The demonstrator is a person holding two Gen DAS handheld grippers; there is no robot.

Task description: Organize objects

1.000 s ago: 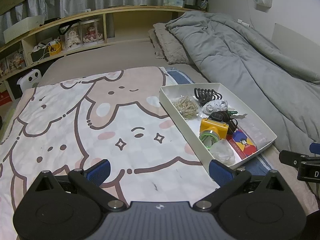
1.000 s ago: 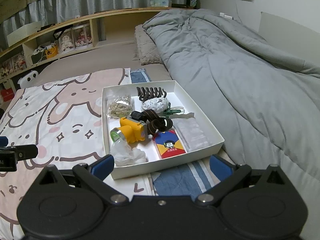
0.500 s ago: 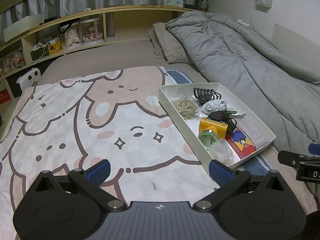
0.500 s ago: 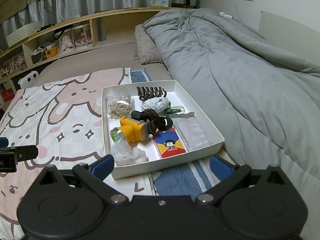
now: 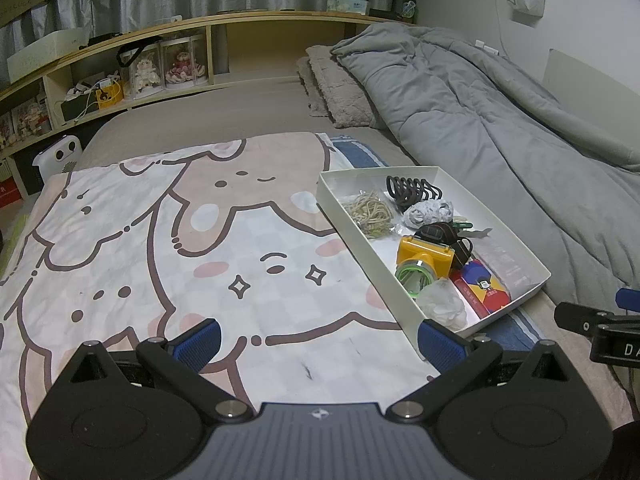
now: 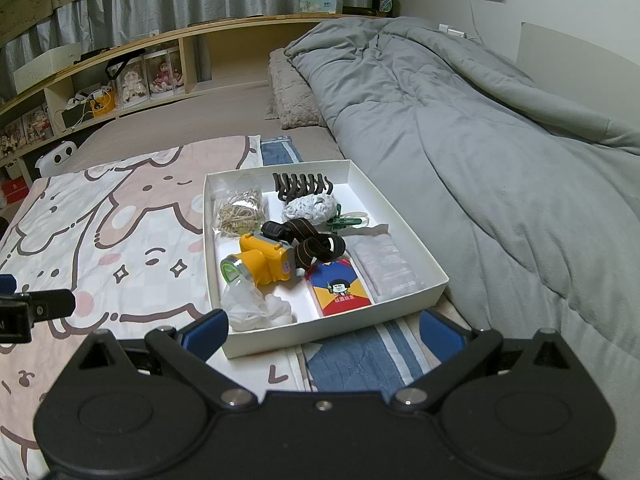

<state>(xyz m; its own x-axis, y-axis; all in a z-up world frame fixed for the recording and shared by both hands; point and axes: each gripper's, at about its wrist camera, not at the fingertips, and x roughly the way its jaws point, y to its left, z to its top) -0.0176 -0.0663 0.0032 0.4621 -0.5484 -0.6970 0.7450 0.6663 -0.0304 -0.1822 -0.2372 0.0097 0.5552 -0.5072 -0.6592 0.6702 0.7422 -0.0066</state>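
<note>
A white box (image 6: 400, 220) (image 5: 344, 216) lies on the bed and holds a yellow headlamp (image 6: 266, 262) (image 5: 424, 258) with its dark strap, a bag of rubber bands (image 6: 238, 212), a black hair claw (image 6: 302, 186), a crumpled white bag (image 6: 252, 306), a red-and-blue card pack (image 6: 338, 288), a grey packet (image 6: 386, 266) and a green clip (image 6: 340, 222). My right gripper (image 6: 324, 330) is open just in front of the box's near wall. Over the cartoon blanket (image 5: 160, 248), left of the box, my left gripper (image 5: 320, 340) is open. Neither holds anything.
A rumpled grey duvet (image 6: 480, 140) covers the right side of the bed, with a pillow (image 6: 292, 96) at its head. A wooden shelf (image 5: 160, 64) with dolls and boxes runs along the back. A blue striped cloth (image 6: 360, 360) lies under the box's near edge.
Both views have crept slightly toward the box; nothing in the box has moved and both grippers stay open.
</note>
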